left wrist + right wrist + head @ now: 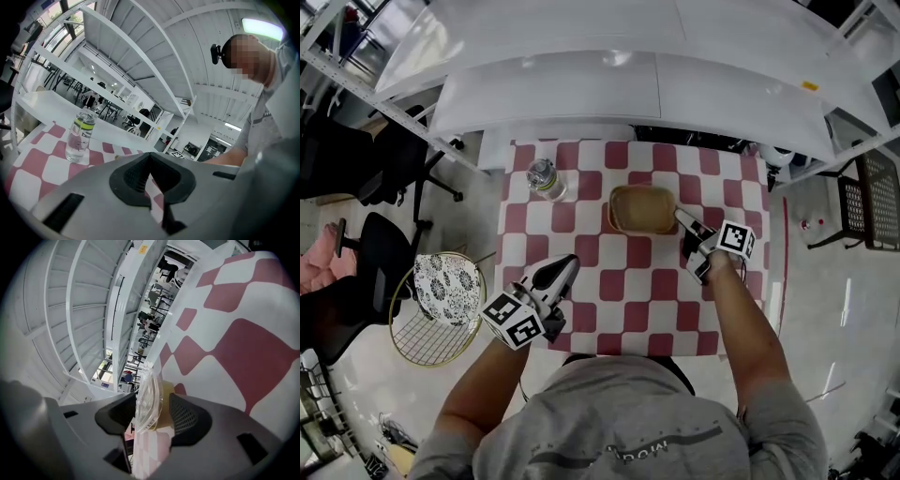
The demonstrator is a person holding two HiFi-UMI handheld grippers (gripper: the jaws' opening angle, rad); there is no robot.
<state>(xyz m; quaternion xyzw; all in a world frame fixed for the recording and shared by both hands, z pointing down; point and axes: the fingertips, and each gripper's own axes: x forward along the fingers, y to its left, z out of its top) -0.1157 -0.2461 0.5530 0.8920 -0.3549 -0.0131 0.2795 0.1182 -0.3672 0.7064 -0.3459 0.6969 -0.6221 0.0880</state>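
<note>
A brown, bowl-like container (639, 208) stands at the far middle of the red-and-white checked table (619, 286). My right gripper (682, 217) is at its right rim. In the right gripper view that gripper (152, 411) is shut on the container's clear plastic lid (149, 390), which stands on edge between the pads with the brown container (168, 393) just behind. My left gripper (567, 265) hovers over the table's near left part, shut (150, 161) with nothing in it. A clear water bottle (546, 178) (79, 136) with a green band stands at the far left.
A white shelf unit (628, 84) runs along the table's far side. Left of the table stand a wire stool with a patterned cushion (441, 291) and black office chairs (380, 253). A metal rack (877, 197) stands at the right.
</note>
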